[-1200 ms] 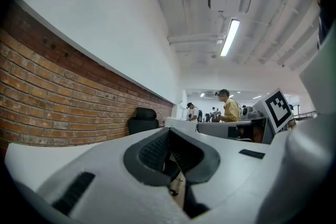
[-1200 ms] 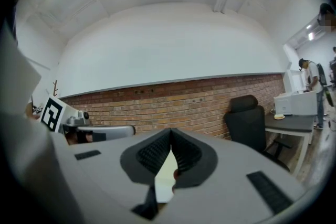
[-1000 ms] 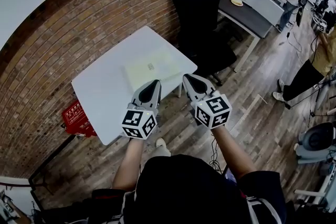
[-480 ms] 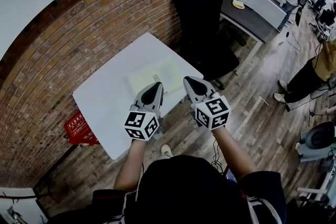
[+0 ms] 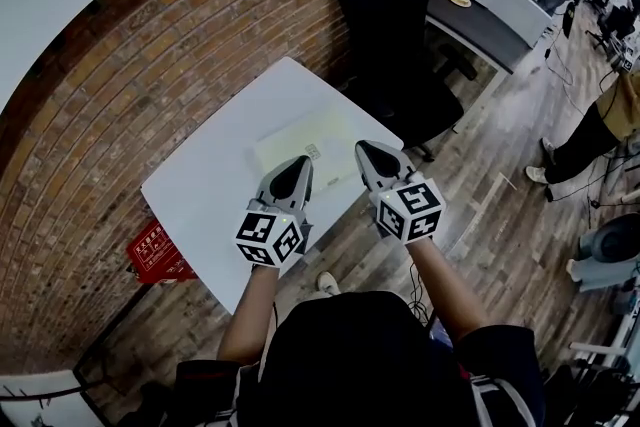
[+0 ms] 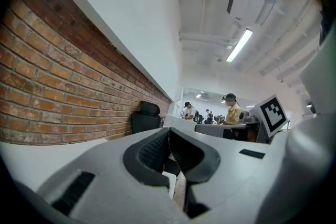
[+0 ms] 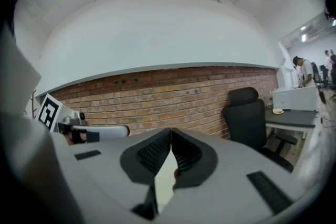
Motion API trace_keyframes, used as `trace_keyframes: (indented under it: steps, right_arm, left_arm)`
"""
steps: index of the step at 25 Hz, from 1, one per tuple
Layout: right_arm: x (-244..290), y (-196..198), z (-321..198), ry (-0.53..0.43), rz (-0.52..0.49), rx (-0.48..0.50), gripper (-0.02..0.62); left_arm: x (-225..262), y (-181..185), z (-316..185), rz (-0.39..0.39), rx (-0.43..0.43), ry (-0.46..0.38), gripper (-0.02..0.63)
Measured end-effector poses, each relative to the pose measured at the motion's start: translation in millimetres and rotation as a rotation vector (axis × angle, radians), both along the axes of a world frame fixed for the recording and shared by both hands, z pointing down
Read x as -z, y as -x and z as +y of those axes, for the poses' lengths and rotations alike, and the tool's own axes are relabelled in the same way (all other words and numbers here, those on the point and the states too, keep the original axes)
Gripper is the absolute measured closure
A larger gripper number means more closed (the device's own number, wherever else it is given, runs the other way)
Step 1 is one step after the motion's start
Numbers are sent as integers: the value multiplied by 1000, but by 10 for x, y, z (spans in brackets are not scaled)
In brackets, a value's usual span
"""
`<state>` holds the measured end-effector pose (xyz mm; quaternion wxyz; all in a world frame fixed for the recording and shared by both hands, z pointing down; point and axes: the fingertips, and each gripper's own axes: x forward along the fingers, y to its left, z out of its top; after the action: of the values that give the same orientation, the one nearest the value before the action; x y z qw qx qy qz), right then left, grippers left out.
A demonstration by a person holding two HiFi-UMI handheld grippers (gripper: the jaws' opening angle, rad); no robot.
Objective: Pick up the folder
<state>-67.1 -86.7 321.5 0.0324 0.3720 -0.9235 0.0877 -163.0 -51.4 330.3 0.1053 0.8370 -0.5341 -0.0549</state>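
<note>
The left gripper [image 5: 301, 161] and right gripper [image 5: 361, 147] have their jaws pressed together, empty. Just under and beyond their tips, the pale folder [image 5: 300, 133] lies flat on the table [image 5: 200, 185], its long axis crosswise to the jaws. A second ago the tips were only at the table's near edge.

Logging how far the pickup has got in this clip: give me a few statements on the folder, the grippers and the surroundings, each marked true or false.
1. The folder lies flat on the white table. True.
2. The left gripper is shut on the folder. False: its jaws are together with nothing between them.
3. The right gripper has its jaws together and holds nothing. True.
4. A red crate sits on the table. False: the red crate is on the floor beside the table, by the brick wall.
</note>
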Motion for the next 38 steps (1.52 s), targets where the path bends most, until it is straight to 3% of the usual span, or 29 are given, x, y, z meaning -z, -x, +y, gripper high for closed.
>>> trace_keyframes:
  steps: [7,12,19,28,38]
  right_arm:
    - [-236,72,-54,41,35,-34,566]
    - [-418,20,-83,80,45,-52,566]
    - [-711,36,-115,148,42,-45,566]
    - [-1071,42,-256,202,67,-32,566]
    - [-1437,-23,-432,264,58,-31,566]
  left_arm:
    - [-311,153,-69,1,-49,77,586]
    - [-592,114,-64,-55,-127,138,588]
    - [-833,251,-143,-95,-103,182,586]
    - [-1160,294,-351,-83,-92,247,586]
    - [-1609,210,-482,-108,-133,313,586]
